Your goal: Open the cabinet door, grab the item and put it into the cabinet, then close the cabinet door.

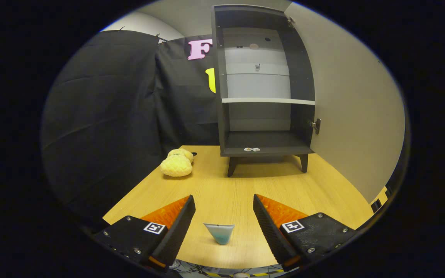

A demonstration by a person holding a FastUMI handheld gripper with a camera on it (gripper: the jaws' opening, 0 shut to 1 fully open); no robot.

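An open cabinet [263, 81] stands at the far edge of a wooden table [323, 193], its door [346, 100] swung wide to the right.

Inside, one pale shelf [267, 101] crosses the middle; two small tags [252, 149] lie on the cabinet floor. A yellow plush toy [177, 163] rests near the table's far left edge, well apart from the gripper [224, 214], whose fingers are spread with nothing between them. A small blue-tinted cone [219, 233] sits between them, touching neither.

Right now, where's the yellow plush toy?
The yellow plush toy lies on the wooden table, left of the open cabinet, near the black cloth wall, well beyond the open gripper fingers.
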